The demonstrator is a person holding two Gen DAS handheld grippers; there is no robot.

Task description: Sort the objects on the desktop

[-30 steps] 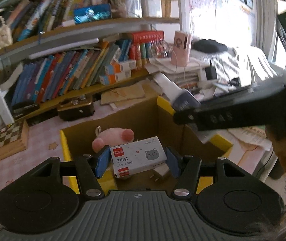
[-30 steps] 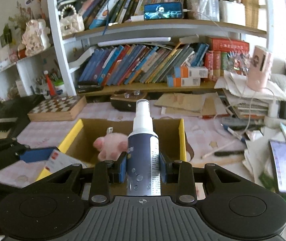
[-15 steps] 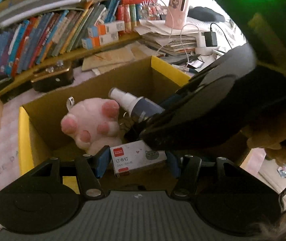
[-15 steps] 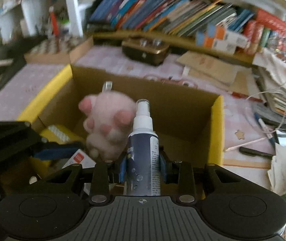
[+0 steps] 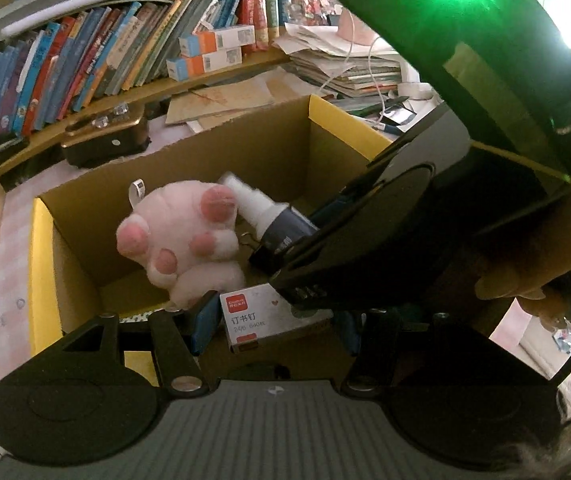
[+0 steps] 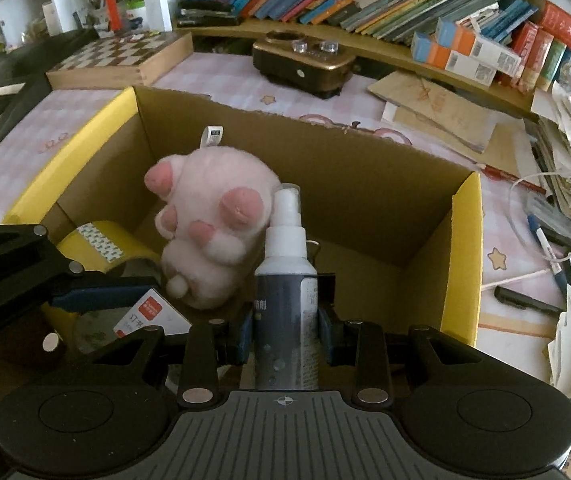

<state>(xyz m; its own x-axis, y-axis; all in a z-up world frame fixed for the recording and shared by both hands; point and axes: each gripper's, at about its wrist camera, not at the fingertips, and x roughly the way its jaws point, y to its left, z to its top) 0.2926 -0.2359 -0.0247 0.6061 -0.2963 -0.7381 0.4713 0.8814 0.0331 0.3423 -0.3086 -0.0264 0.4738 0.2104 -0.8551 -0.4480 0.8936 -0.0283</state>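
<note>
Left gripper (image 5: pixel 277 322): closed on the staple box (image 5: pixel 259 318), which is pinched between the blue pads; held low inside the carton (image 5: pixel 41 280), at its near side.
Right gripper (image 6: pixel 285 334): clamped on the spray bottle (image 6: pixel 287 304), nozzle pointing forward; held within the carton, its nozzle close beside the plush paw (image 6: pixel 205 228).
Plush paw: resting in the carton, toes up, leaned toward the far wall.
Tape roll (image 6: pixel 101 240): seen in the carton's left corner, partly hidden by the left gripper.
Binder clip (image 5: pixel 251 240): what may be one is glimpsed behind the paw.
Carton: set on the pink checked desk (image 6: pixel 221 76), open at the top.
</note>
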